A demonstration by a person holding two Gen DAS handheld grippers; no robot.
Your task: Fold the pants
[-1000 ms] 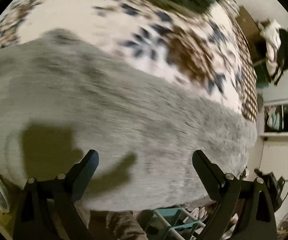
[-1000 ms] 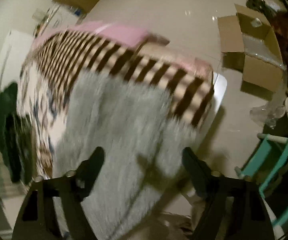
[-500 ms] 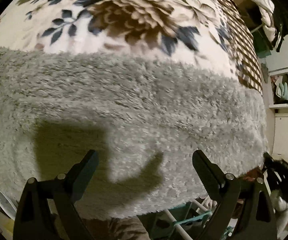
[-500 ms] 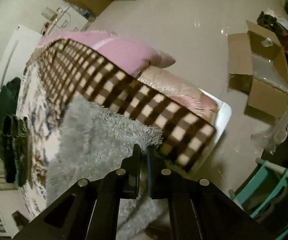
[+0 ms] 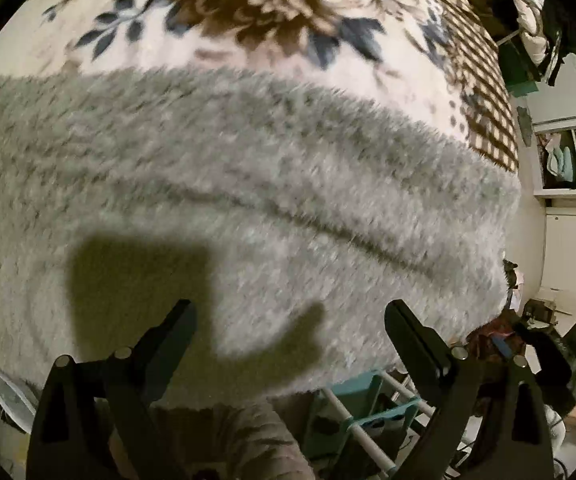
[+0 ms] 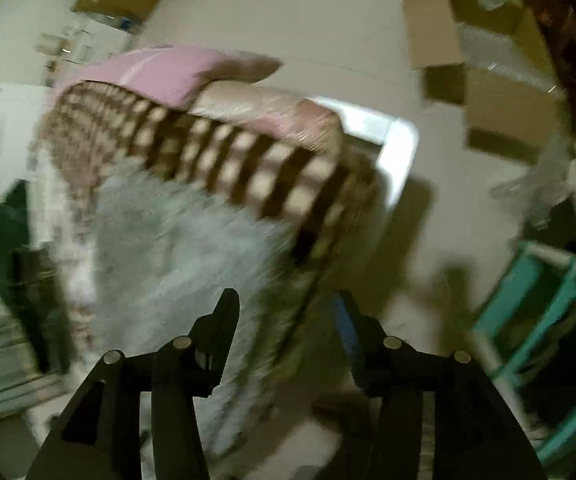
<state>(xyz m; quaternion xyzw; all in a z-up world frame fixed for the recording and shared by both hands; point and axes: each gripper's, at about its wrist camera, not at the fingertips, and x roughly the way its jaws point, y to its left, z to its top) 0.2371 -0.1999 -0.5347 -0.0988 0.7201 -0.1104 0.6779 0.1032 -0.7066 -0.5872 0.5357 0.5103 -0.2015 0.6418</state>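
Pants fill left view, left tool spread; only right view shows cardboard box, right tool parted.

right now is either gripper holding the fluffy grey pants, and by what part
Nothing is held. The left gripper is open above the fluffy grey pants, apart from them. The right gripper is open too, with the pants' edge between its fingers, unpinched.

Grey fleece pants, cream blanket with brown and navy floral print and brown-and-cream checked border, pink pillow, teal rack, brown cardboard box
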